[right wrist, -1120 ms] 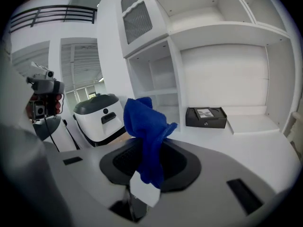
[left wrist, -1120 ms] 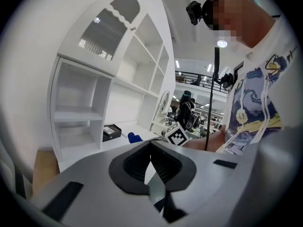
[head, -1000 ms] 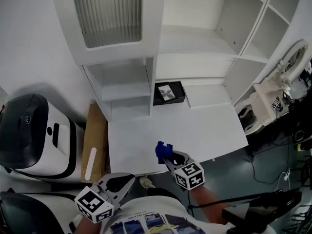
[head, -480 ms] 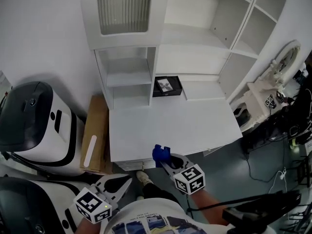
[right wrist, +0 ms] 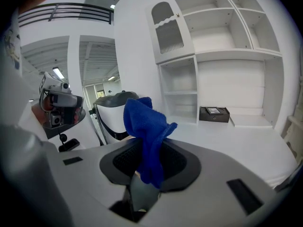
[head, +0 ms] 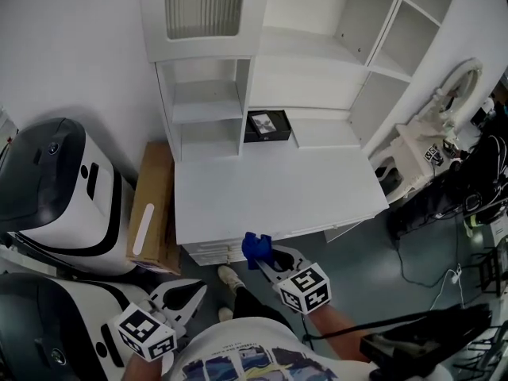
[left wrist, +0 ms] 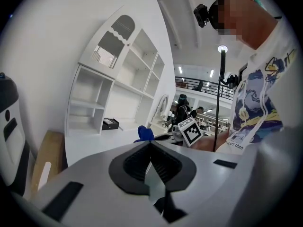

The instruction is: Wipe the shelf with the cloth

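You hold the right gripper (head: 264, 255) at the near edge of the white tabletop (head: 278, 197), its jaws clamped on the blue cloth (head: 255, 247). The cloth bunches up past the jaw tips, just over the table's front edge. Straight ahead of this gripper, across the bare tabletop and well apart from it, stands the white shelf (head: 309, 78), with open compartments and a ribbed door at its upper left. A small black box (head: 267, 126) sits on the tabletop at the foot of the shelf, ahead of the cloth. Your left gripper (head: 189, 294) hangs lower and to the left of the right one, off the table, with its jaws together and nothing between them. Beyond it to the left, a cardboard panel (head: 151, 209) leans beside the table, next to a black-and-white machine (head: 55, 189).
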